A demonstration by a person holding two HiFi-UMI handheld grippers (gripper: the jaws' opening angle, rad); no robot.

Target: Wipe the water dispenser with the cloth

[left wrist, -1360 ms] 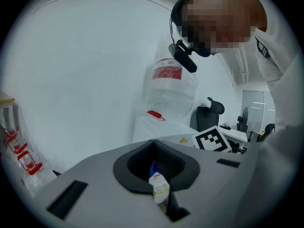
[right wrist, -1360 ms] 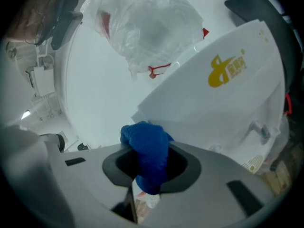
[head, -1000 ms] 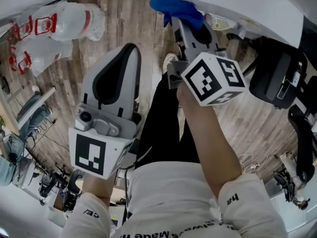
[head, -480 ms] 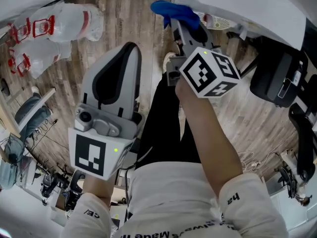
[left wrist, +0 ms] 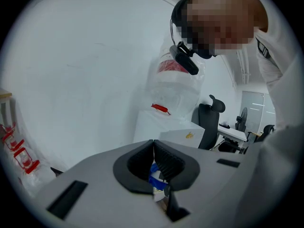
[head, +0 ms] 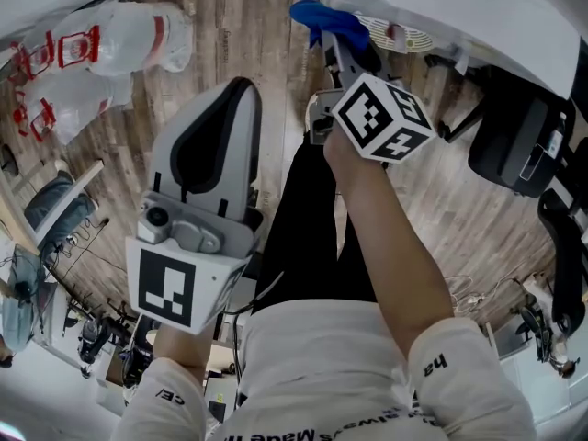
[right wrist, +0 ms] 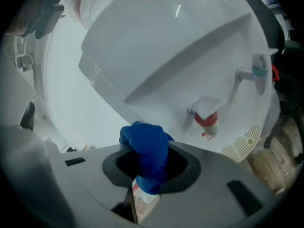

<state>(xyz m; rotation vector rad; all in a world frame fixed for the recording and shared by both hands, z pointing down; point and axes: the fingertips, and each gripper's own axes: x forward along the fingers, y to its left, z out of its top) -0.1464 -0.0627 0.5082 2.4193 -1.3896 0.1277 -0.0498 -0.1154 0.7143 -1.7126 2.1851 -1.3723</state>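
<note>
- Edging the right gripper (head: 338,42) toward twelve o'clock in the head view, a little further out than a second ago — carrying the blue cloth (head: 327,16) closer to the water dispenser (head: 441,3).
- Pinching the cloth tight between the right jaws, with its bunched end poking out at about eight o'clock from the red tap (right wrist: 207,119); whether it touches the white front cannot be told.
- Keeping the left gripper (head: 230,108) idle at nine o'clock, jaws pressed together on nothing.
- Closing in for a wipe, most likely — not finishing one.

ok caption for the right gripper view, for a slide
Right gripper shut on a blue cloth, facing the white water dispenser and its red tap.
</note>
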